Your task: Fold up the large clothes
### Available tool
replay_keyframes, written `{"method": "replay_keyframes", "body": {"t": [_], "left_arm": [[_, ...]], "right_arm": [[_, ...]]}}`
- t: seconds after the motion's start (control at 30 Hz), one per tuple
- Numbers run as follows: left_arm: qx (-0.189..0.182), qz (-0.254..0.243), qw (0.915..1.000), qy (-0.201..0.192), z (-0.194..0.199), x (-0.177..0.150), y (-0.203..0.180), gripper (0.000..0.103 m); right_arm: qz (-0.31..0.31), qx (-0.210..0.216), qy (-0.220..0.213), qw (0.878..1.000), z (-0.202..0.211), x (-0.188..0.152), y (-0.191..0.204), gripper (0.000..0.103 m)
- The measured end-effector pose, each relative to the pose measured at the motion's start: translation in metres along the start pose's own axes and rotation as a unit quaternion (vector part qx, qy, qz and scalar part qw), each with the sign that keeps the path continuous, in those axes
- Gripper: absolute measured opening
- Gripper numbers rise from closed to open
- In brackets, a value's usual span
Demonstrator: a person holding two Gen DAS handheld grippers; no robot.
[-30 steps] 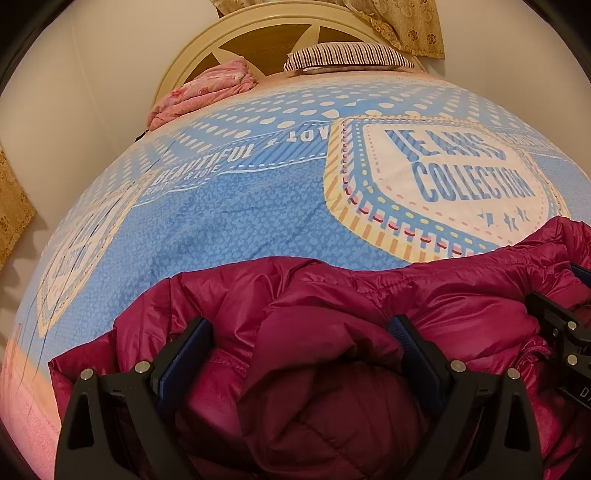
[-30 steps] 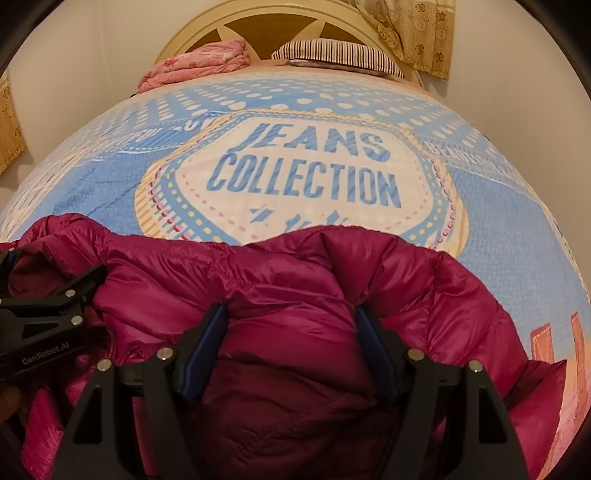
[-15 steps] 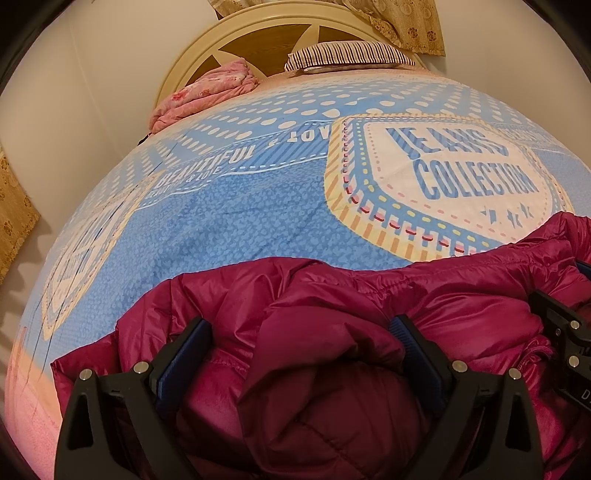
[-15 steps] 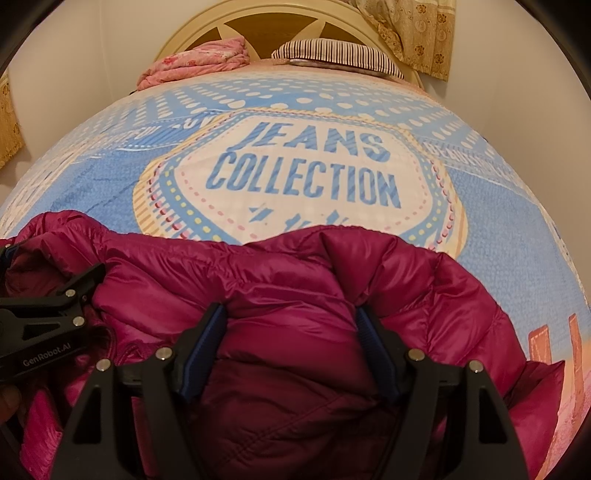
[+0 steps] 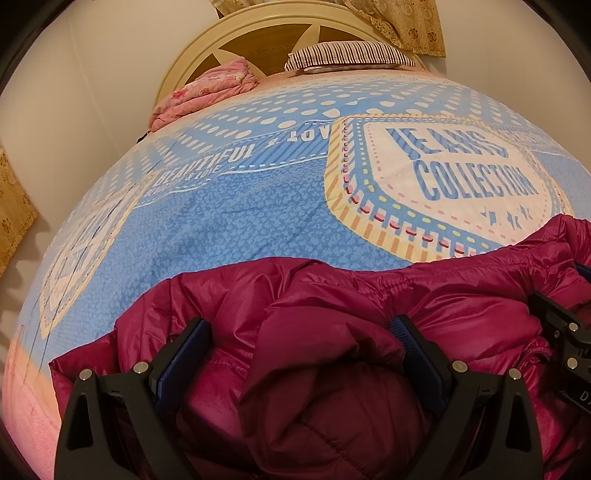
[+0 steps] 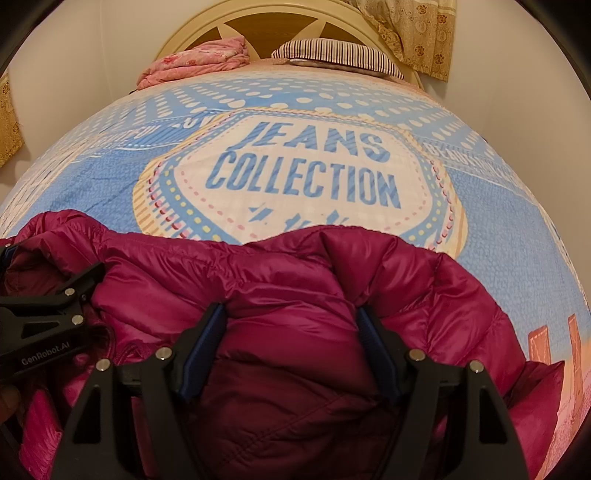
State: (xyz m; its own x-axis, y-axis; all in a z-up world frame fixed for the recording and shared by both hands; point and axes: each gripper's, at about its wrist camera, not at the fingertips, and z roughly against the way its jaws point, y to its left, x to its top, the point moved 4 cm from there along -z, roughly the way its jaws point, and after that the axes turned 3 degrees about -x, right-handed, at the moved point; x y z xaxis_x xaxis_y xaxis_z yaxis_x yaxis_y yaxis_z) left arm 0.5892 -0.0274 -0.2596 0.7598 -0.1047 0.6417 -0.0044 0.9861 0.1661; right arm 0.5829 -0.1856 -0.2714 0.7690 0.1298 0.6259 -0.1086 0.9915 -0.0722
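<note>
The upper two thirds of both views are filled by the bed [image 5: 240,221], spread with a blue printed cover that is left mostly bare, presumably so that a broad, flat surface is offered for laying a bulky garment out. At the top of the frames the headboard [image 6: 280,22] is seen, with a striped pillow [image 6: 332,51] and a bundled pink blanket [image 6: 195,62] pushed up against it, apparently kept out of the working area.

The magenta down jacket [image 5: 369,295] is heaped across the lower part of both views, at the near edge of the bed, bunched and not yet flattened. From this it is judged that folding is at an early stage and that the jacket is being gathered or lifted for spreading.

In the lower centre of the left wrist view a thick roll of the jacket is pinched by the left gripper [image 5: 301,345], the blue pads being sunk into the padding on both sides. In the lower centre of the right wrist view a similar wad is clamped by the right gripper [image 6: 291,332], its jaws held wide because the quilted fabric is so thick. The two grips are set side by side along one edge, likely so that the weight is shared and the garment can be drawn out evenly.
</note>
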Motion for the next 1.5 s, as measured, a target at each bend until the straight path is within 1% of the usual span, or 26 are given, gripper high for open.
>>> {"method": "replay_keyframes", "body": {"t": [0.13, 0.17, 0.23, 0.27, 0.3, 0.33, 0.4, 0.43, 0.47, 0.5, 0.57, 0.6, 0.63, 0.73, 0.8, 0.83, 0.87, 0.97, 1.0, 1.07, 1.2, 1.3, 1.4, 1.5], "left_arm": [[-0.004, 0.001, 1.0, 0.001, -0.001, 0.001, 0.0, 0.099], [-0.005, -0.001, 1.0, 0.004, -0.002, 0.003, 0.0, 0.099], [-0.019, 0.003, 0.9997, 0.013, -0.001, 0.007, 0.004, 0.099], [-0.025, -0.001, 0.9996, 0.016, 0.005, 0.009, 0.008, 0.099], [-0.02, -0.006, 0.9998, 0.008, 0.015, 0.01, 0.012, 0.099], [-0.017, -0.007, 0.9998, -0.01, 0.032, 0.011, 0.018, 0.099], [-0.021, -0.005, 0.9992, -0.033, 0.061, 0.01, 0.028, 0.099], [-0.028, 0.0, 0.9988, -0.041, 0.083, 0.003, 0.036, 0.099], [-0.035, 0.001, 0.9985, -0.042, 0.098, -0.006, 0.042, 0.099], [-0.039, 0.0, 0.9984, -0.041, 0.108, -0.014, 0.046, 0.099], [-0.038, -0.001, 0.9987, -0.034, 0.136, -0.051, 0.058, 0.099], [-0.04, -0.004, 0.9987, -0.031, 0.148, -0.07, 0.062, 0.099], [-0.042, -0.003, 0.9988, -0.027, 0.158, -0.09, 0.067, 0.099], [-0.044, -0.008, 0.9989, -0.015, 0.185, -0.151, 0.075, 0.099], [-0.032, -0.006, 0.9994, -0.009, 0.197, -0.188, 0.082, 0.099], [-0.034, -0.002, 0.9994, -0.005, 0.202, -0.203, 0.086, 0.099], [-0.038, 0.004, 0.9993, 0.002, 0.209, -0.222, 0.088, 0.099], [-0.041, 0.012, 0.9991, 0.003, 0.224, -0.26, 0.09, 0.099], [-0.043, 0.012, 0.999, 0.003, 0.226, -0.267, 0.089, 0.099], [-0.057, 0.021, 0.9981, 0.006, 0.234, -0.287, 0.086, 0.099], [-0.077, 0.048, 0.9958, 0.008, 0.243, -0.311, 0.088, 0.099], [-0.1, 0.07, 0.9924, 0.012, 0.251, -0.328, 0.091, 0.099], [-0.108, 0.064, 0.992, 0.011, 0.261, -0.344, 0.09, 0.099], [-0.114, 0.051, 0.9921, 0.006, 0.272, -0.358, 0.088, 0.099]], "right_arm": [[0.001, -0.002, 0.001, 1.0, 0.0, 0.0, 0.0, 0.076], [0.004, -0.006, 0.002, 1.0, -0.001, 0.001, 0.001, 0.077], [0.007, -0.007, 0.01, 1.0, -0.001, 0.003, 0.001, 0.079], [0.015, -0.003, 0.018, 1.0, 0.001, 0.005, -0.001, 0.083], [0.021, -0.005, 0.022, 1.0, 0.003, 0.007, -0.003, 0.086], [0.024, -0.011, 0.019, 0.999, 0.012, 0.008, -0.007, 0.089], [0.015, -0.009, -0.009, 1.0, 0.036, 0.01, -0.018, 0.09], [0.008, -0.01, -0.022, 1.0, 0.049, 0.009, -0.025, 0.093], [-0.004, -0.008, -0.03, 1.0, 0.065, 0.004, -0.033, 0.094], [-0.016, 0.002, -0.028, 0.999, 0.076, -0.004, -0.041, 0.094], [-0.037, 0.031, -0.009, 0.999, 0.092, -0.025, -0.052, 0.094], [-0.048, 0.047, 0.005, 0.998, 0.104, -0.046, -0.059, 0.094], [-0.049, 0.052, 0.014, 0.997, 0.112, -0.062, -0.063, 0.094], [-0.037, 0.031, 0.026, 0.998, 0.144, -0.122, -0.077, 0.094], [-0.049, 0.02, 0.029, 0.998, 0.165, -0.16, -0.09, 0.094], [-0.056, 0.02, 0.03, 0.998, 0.173, -0.17, -0.094, 0.094], [-0.069, 0.023, 0.03, 0.997, 0.185, -0.187, -0.101, 0.094], [-0.084, 0.03, 0.034, 0.995, 0.209, -0.224, -0.109, 0.094], [-0.083, 0.023, 0.035, 0.996, 0.217, -0.239, -0.112, 0.094], [-0.083, 0.017, 0.039, 0.996, 0.225, -0.256, -0.113, 0.094], [-0.082, 0.032, 0.044, 0.995, 0.241, -0.291, -0.104, 0.094], [-0.083, 0.032, 0.039, 0.995, 0.249, -0.308, -0.097, 0.094], [-0.09, 0.041, 0.038, 0.994, 0.258, -0.324, -0.093, 0.091], [-0.076, 0.044, 0.039, 0.995, 0.268, -0.341, -0.087, 0.086]]}}
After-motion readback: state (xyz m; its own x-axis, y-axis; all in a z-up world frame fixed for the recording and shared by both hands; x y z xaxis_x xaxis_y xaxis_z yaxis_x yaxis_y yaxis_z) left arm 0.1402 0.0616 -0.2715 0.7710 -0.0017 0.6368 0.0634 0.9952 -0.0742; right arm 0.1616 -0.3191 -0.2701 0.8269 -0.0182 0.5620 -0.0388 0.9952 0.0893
